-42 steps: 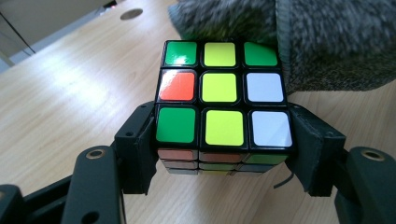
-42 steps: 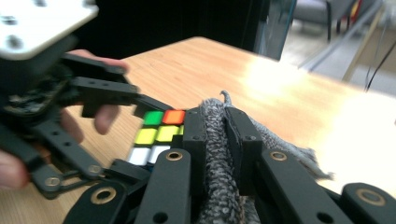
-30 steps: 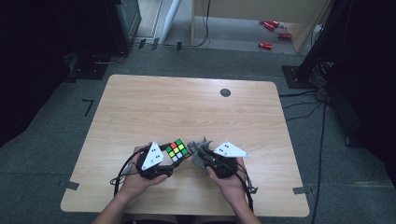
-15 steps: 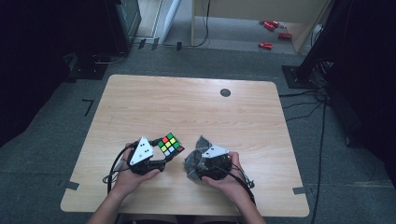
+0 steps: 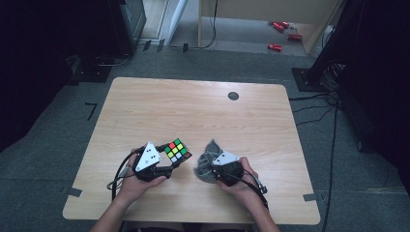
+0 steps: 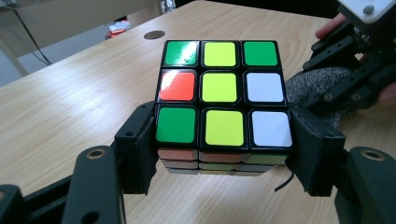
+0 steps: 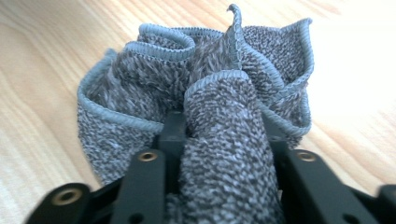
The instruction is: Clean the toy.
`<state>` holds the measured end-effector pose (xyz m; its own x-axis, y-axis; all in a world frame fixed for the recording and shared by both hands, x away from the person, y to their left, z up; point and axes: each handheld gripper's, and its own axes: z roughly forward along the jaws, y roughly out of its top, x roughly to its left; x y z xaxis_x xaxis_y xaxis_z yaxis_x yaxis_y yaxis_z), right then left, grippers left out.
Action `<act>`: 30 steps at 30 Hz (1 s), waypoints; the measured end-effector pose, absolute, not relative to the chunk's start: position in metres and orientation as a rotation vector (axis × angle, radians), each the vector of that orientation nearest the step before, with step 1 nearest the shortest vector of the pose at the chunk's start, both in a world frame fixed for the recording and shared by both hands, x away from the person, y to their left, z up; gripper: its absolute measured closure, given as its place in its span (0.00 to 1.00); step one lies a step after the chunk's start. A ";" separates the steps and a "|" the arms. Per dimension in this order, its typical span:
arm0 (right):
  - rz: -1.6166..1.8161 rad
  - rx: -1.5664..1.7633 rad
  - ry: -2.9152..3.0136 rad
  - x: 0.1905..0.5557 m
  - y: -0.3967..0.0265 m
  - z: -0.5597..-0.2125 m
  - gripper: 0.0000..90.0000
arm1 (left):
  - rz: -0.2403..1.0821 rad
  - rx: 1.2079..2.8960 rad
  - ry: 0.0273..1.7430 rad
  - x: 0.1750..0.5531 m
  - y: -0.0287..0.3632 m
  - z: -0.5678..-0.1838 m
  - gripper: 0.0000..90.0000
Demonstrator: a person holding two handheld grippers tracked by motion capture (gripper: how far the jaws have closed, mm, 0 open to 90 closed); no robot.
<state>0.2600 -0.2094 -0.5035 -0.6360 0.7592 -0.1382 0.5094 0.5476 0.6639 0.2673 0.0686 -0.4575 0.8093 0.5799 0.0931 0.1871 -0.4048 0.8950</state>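
Wooden table on a grey carpeted floor, dark gear round the edges; a small dark round spot sits near the far edge. Landmark for everything: the cube, a colour puzzle cube held over the near part of the table.

Left gripper is just nearside-left of the cube, jaws clamped on its two opposite sides. In the left gripper view the cube sits square between the pads, top face green, yellow, white w/ one red sticker, lifted off the wood and tipped toward the camera.

Right gripper is to the right of the cube, apart from it, not touching. Its jaws have just been closing, w/ a grey cloth bunched between them. The right gripper view shows the cloth pinched into a thick fold, its edges fanning out ahead of the tips, so it's grasping the cloth.

Step in hand, prob: wipe the cube w/ the cloth.

To do it well:
- keep the left clamp firm & steady; the cube should not rotate in the pads
- bring the cloth's loose fanned end to the top face, not the hard jaw tips
- approach from the cube's right, light pressure, short strokes across the stickers
- watch that the push doesn't lever the cube out sideways; press down toward the pads instead
- cloth grip looks deep enough, no regrip needed imo
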 end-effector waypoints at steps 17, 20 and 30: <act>1.334 0.843 2.094 0.214 -0.174 -0.429 0.77 | 0.516 2.131 0.458 0.249 0.027 -0.469 0.39; 1.251 0.773 2.132 0.209 -0.160 -0.438 0.77 | 0.551 2.148 0.433 0.242 0.020 -0.468 0.39; 1.221 0.906 2.043 0.219 -0.189 -0.433 0.77 | 0.531 2.134 0.443 0.243 0.019 -0.466 0.39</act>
